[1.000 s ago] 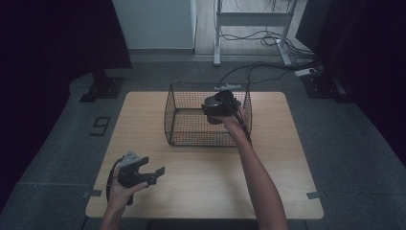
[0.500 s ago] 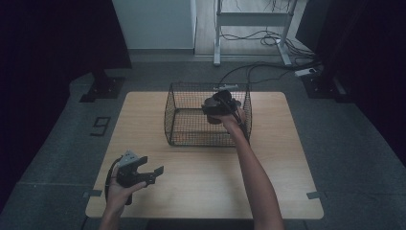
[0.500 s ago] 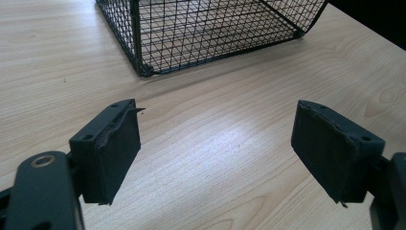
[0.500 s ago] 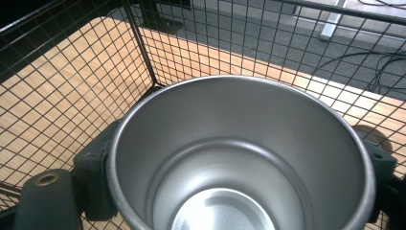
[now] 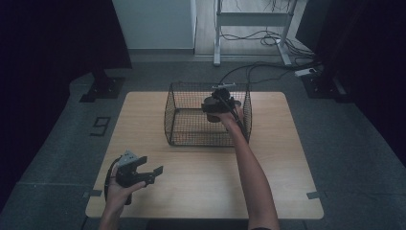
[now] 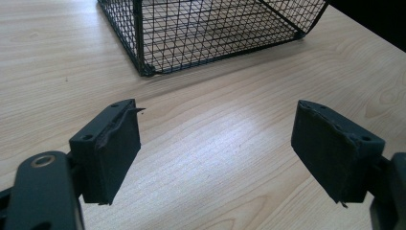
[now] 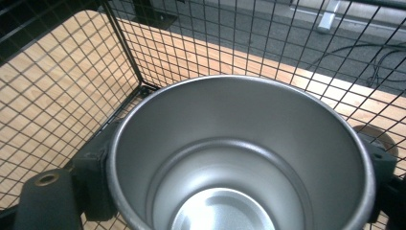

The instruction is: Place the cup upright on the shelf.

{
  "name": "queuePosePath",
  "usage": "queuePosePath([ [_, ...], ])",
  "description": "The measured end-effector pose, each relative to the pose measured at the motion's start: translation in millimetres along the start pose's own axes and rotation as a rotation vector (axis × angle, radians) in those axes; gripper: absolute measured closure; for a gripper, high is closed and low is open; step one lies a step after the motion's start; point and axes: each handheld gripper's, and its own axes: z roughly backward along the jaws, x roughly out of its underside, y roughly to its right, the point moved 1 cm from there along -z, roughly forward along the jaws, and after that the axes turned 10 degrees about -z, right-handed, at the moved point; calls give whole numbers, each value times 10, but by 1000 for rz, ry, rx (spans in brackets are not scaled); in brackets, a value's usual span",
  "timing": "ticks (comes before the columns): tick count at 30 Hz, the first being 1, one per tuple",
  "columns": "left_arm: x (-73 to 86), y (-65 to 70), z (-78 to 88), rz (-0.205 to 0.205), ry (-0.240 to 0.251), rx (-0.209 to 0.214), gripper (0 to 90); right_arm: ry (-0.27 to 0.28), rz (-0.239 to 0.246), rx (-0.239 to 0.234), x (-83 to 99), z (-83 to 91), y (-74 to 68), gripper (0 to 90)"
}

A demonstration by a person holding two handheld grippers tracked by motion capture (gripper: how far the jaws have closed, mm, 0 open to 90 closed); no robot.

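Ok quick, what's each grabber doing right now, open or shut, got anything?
Left gripper: open, holding nothing, over the bare table.
Right gripper: shut on a metal cup, inside the wire basket.

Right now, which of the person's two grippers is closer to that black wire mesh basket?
The right gripper: it is inside the black wire mesh basket, shut on a silver metal cup. The left gripper hangs open over the table's near left part, apart from the basket.
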Motion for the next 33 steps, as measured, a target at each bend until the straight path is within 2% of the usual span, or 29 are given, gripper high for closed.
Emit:
queuePosePath([
  [14,14,-29,4,8,2,-3,174,-27,-10,22,-18,-183,84,152],
  [21,15,-30,2,8,1,-3,174,-34,-4,24,-35,-265,86,152],
  [33,21,-52,22,14,6,-7,174,-73,2,53,9,-434,113,152],
])
